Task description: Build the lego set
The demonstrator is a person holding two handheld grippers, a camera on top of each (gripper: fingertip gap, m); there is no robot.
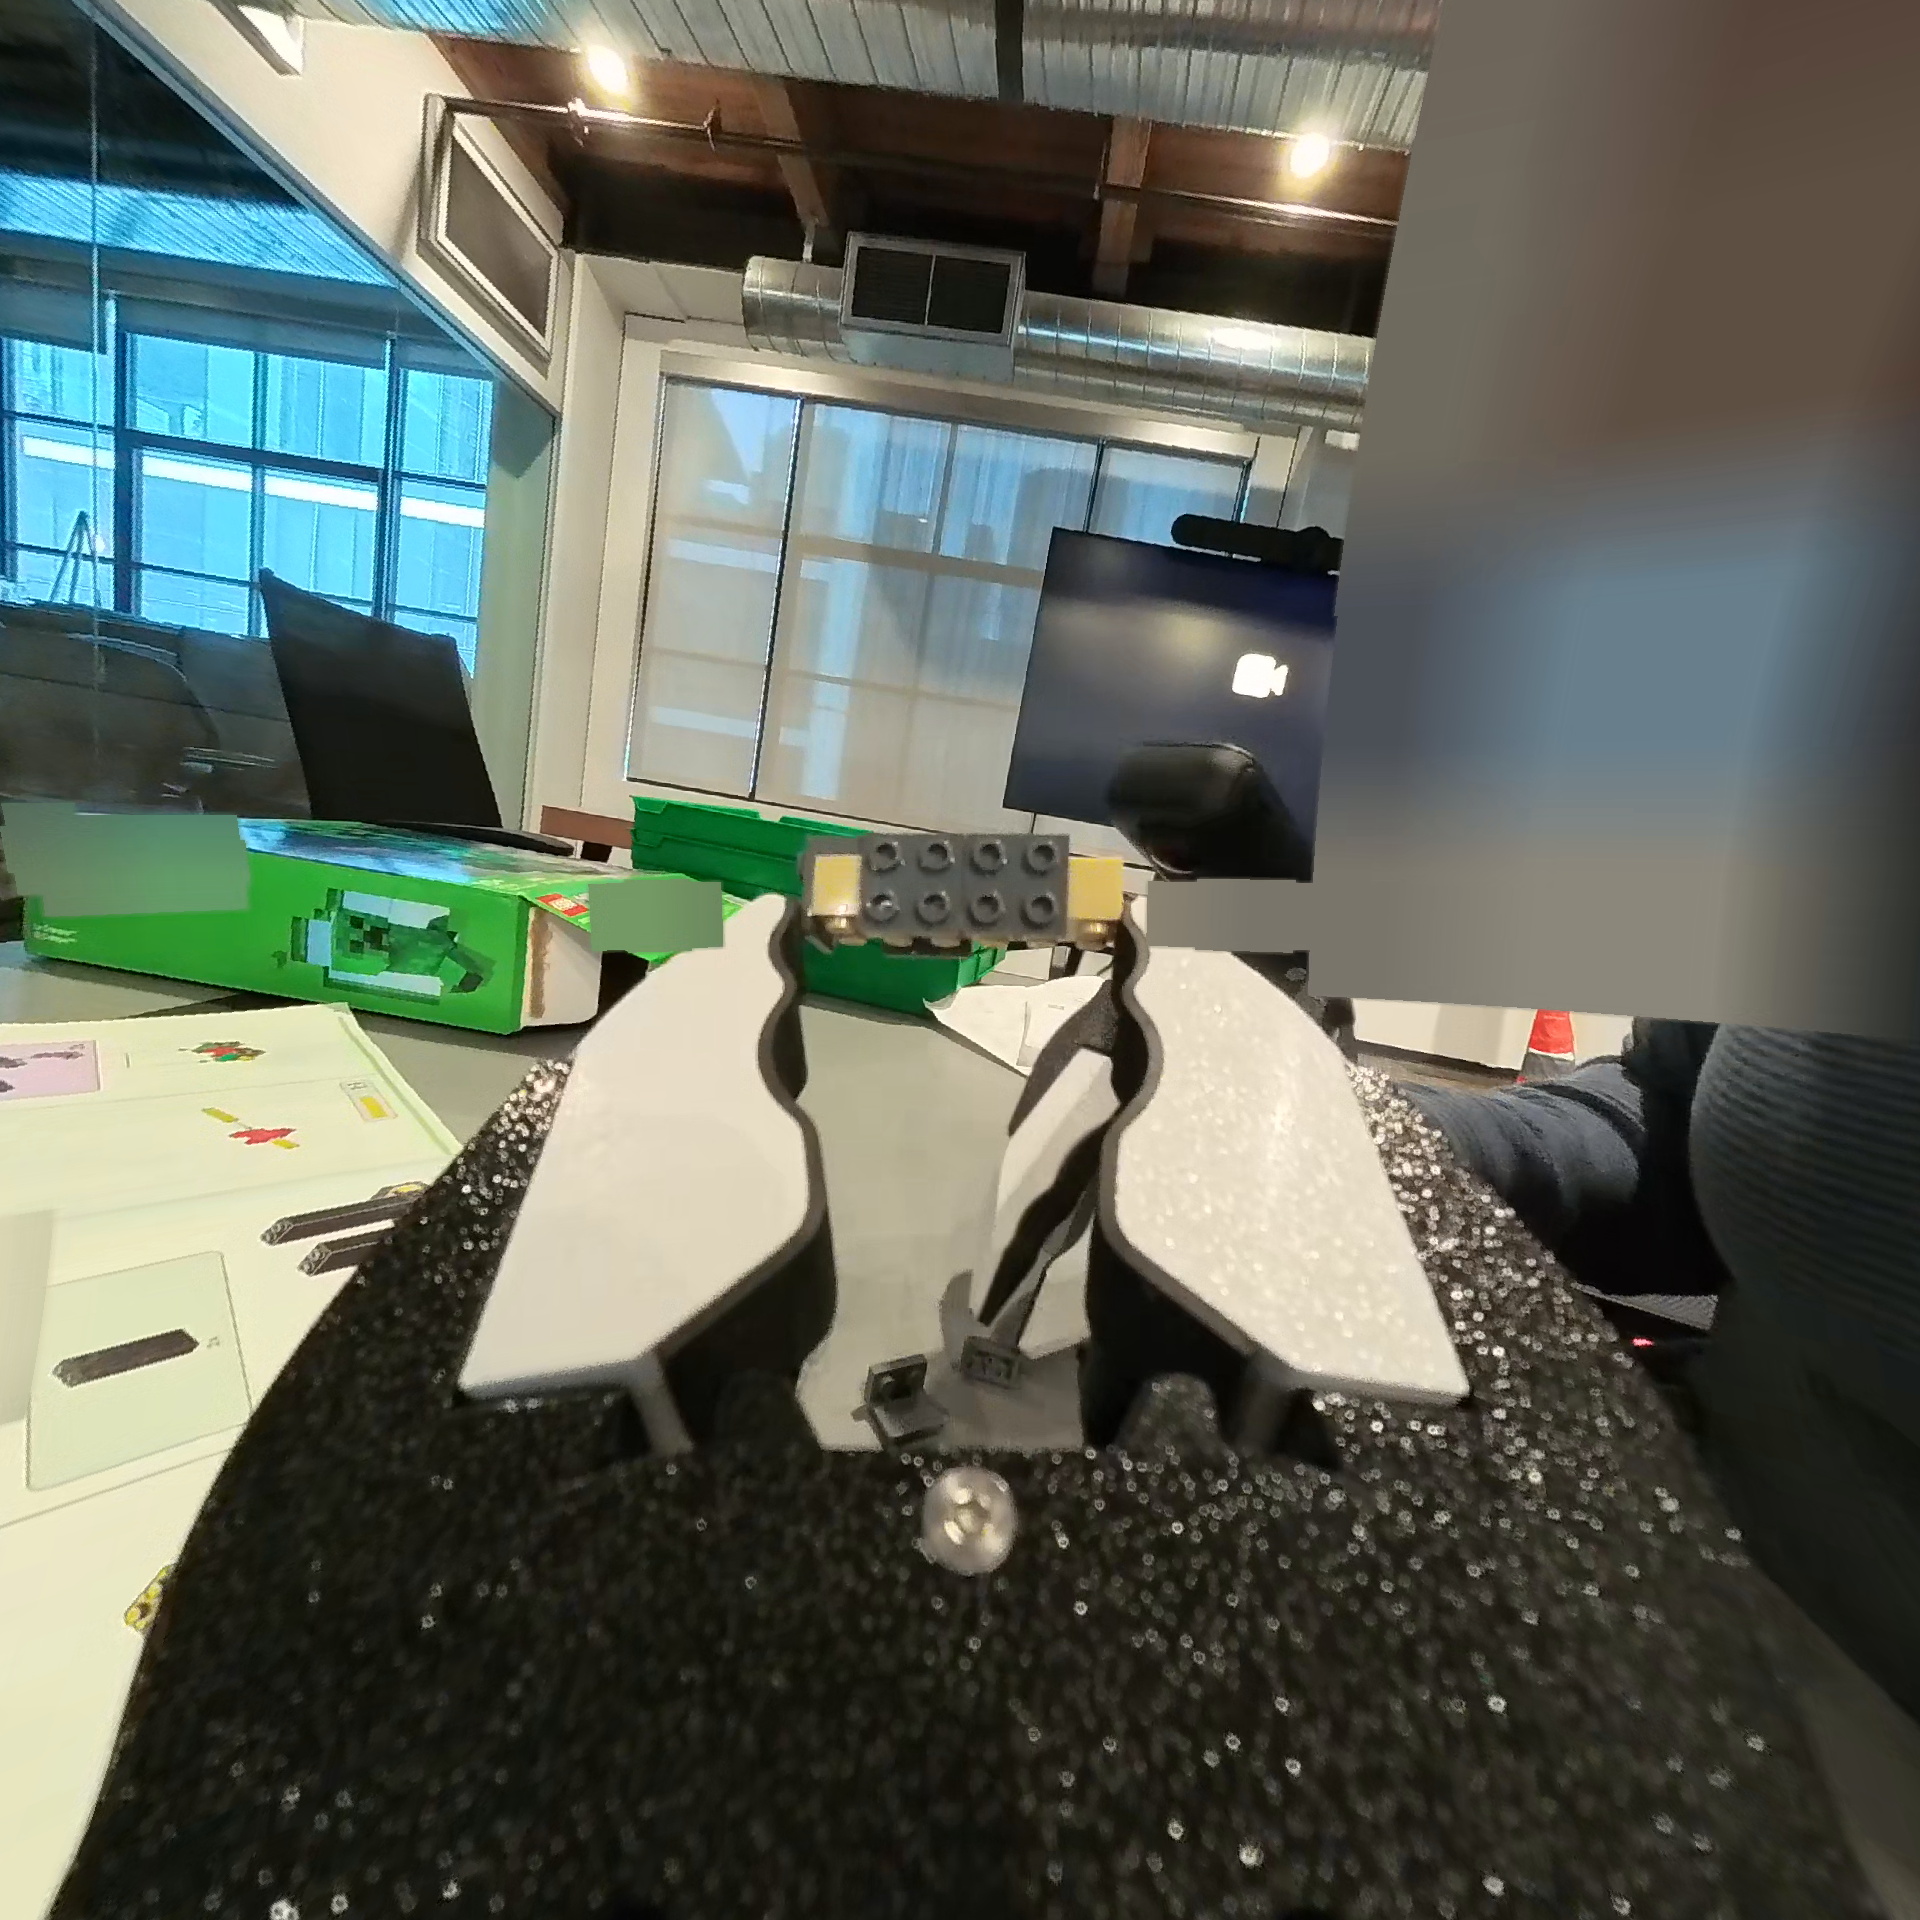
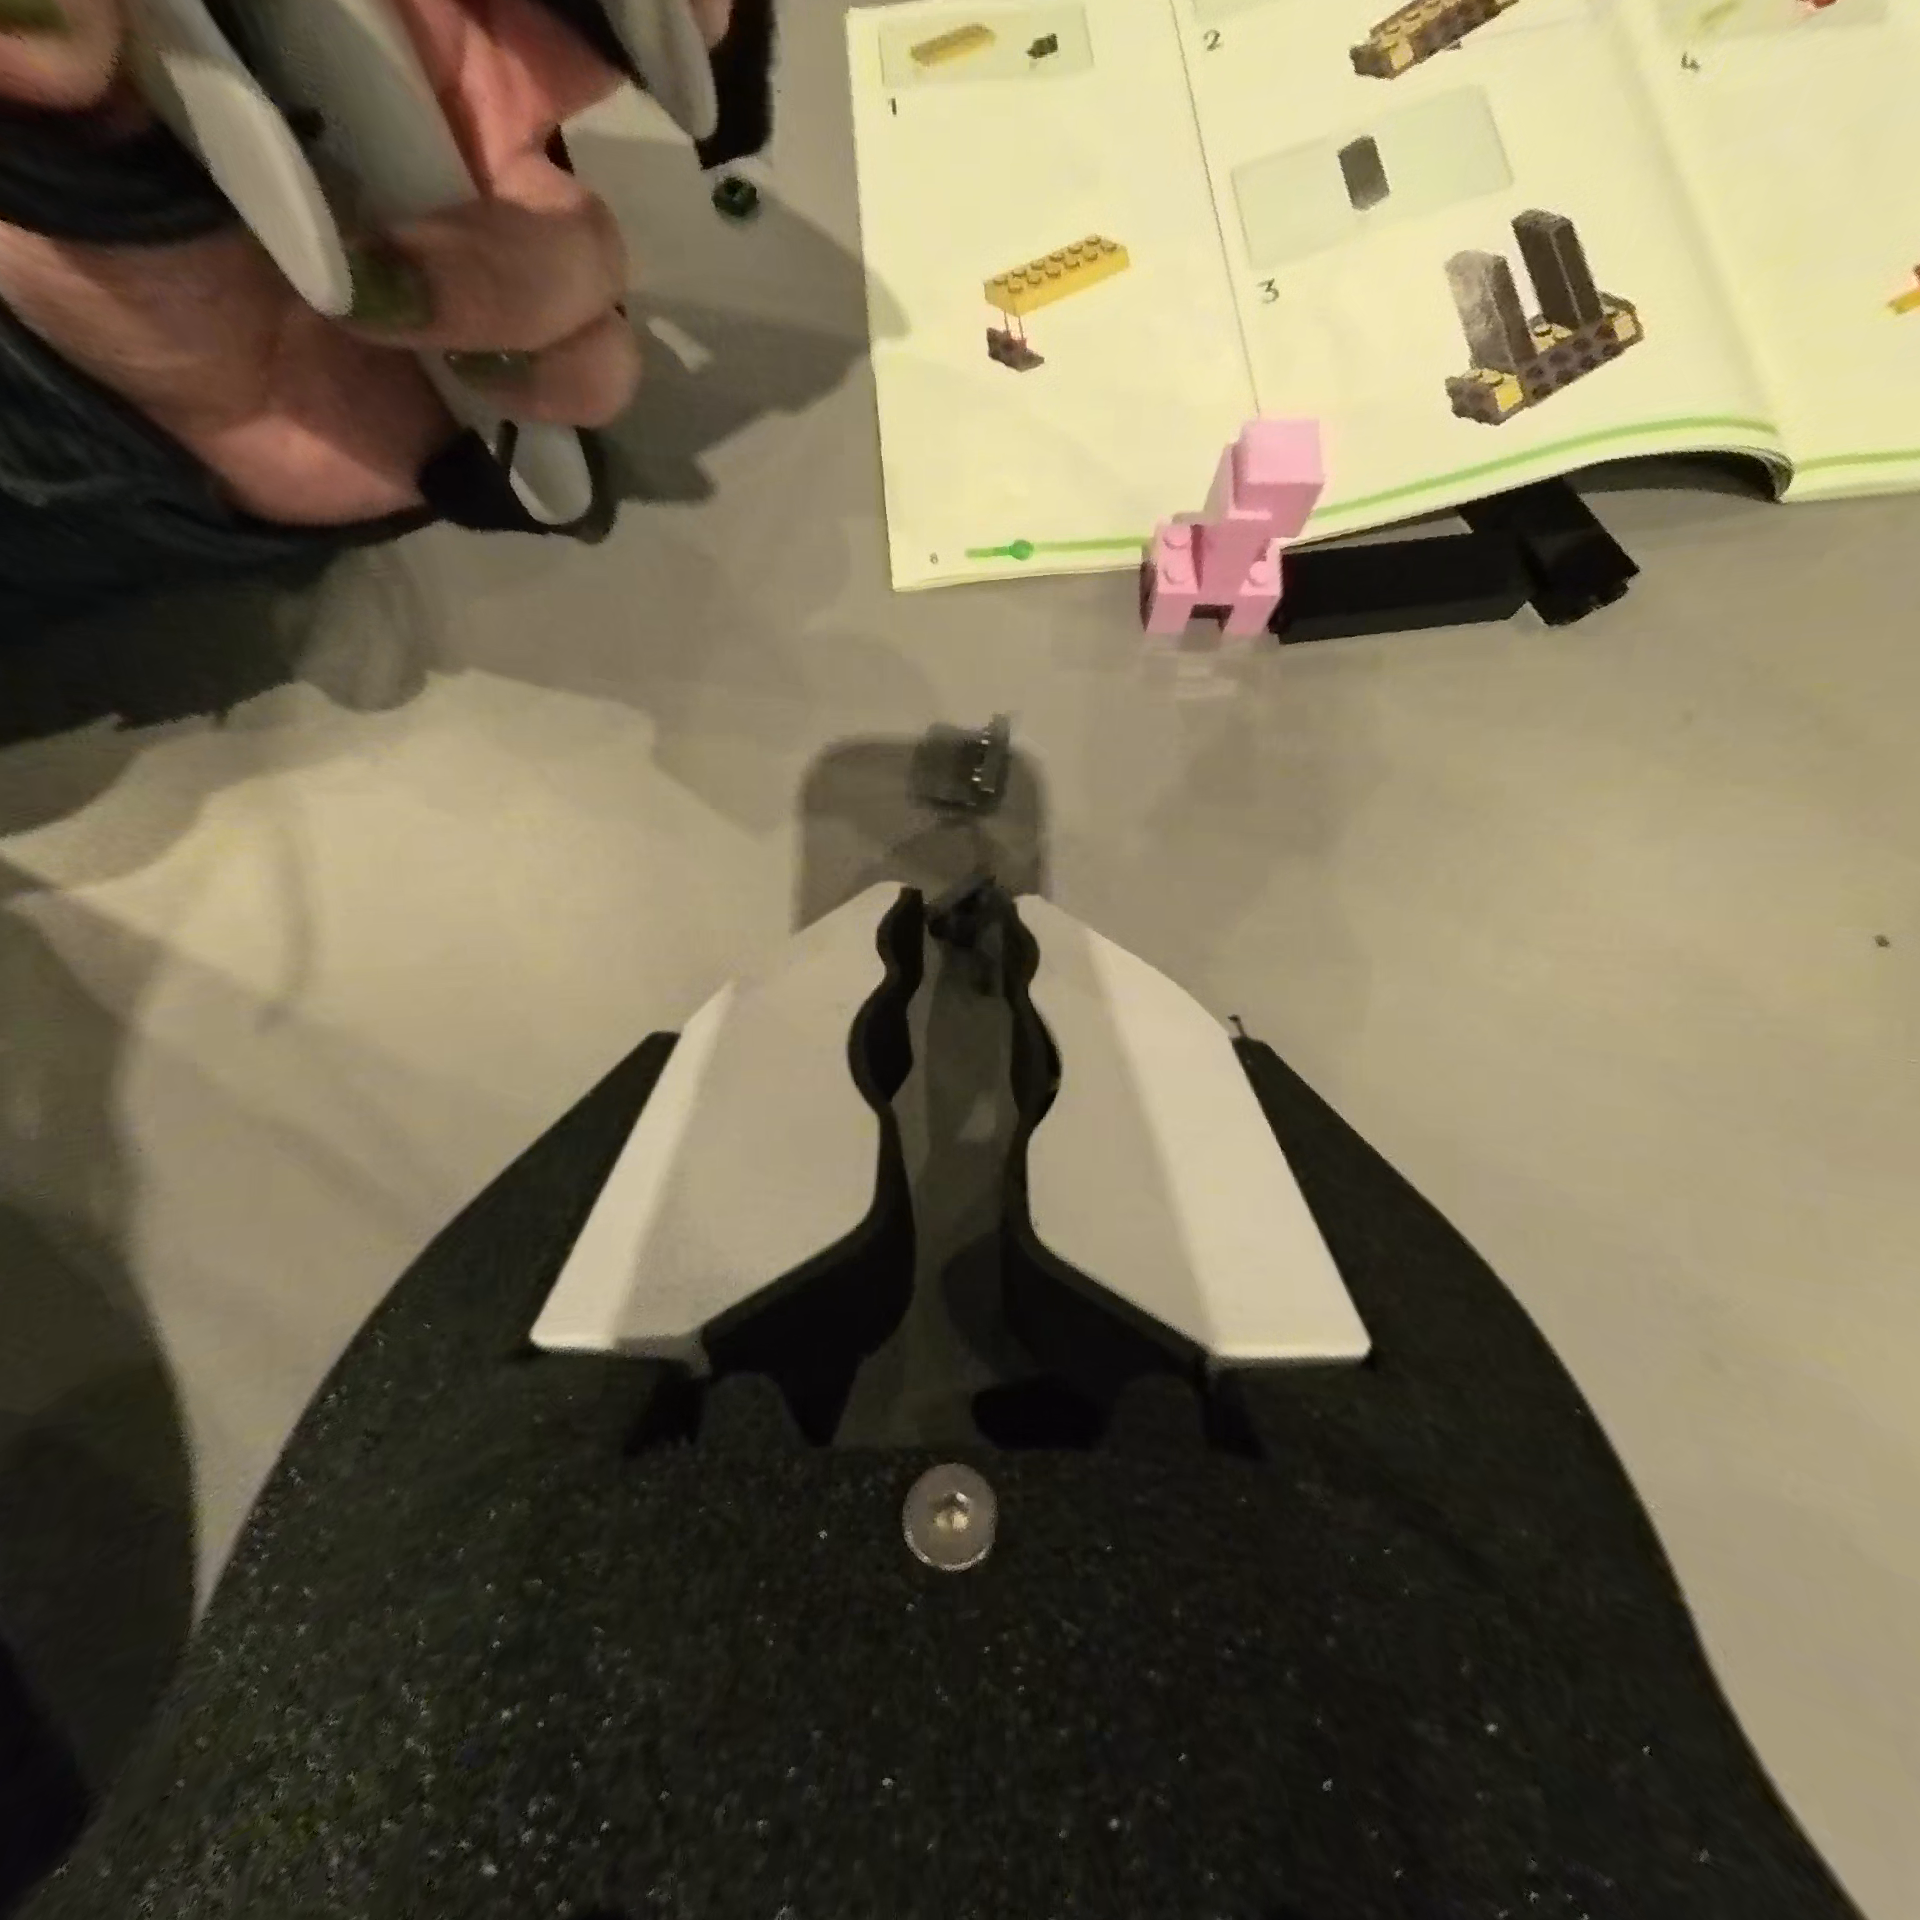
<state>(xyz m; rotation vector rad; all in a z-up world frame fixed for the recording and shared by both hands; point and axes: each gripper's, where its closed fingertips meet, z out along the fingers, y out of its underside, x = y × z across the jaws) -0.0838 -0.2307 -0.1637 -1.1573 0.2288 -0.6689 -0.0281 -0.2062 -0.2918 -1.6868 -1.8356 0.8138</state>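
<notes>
My left gripper (image 1: 958,927) is lifted above the table and shut on a small lego assembly (image 1: 961,883): a dark grey studded plate on a tan brick, held by its two ends. My right gripper (image 2: 964,906) points down at the grey table, jaws nearly together on a small dark grey piece (image 2: 964,925). Another small dark grey piece (image 2: 961,774) lies blurred just beyond its tips. Both small pieces show low between my left fingers (image 1: 894,1392). The left gripper in a person's hand (image 2: 416,239) is at the top left of the right wrist view.
An open instruction booklet (image 2: 1091,312) lies ahead right, with a pink lego pig (image 2: 1236,530) and long black bricks (image 2: 1455,582) at its near edge. A green lego box (image 1: 395,935), green bins (image 1: 852,966), a laptop (image 1: 374,707) and a screen (image 1: 1164,665) stand farther back. Spacing between my two grippers at the tips: around 15 cm.
</notes>
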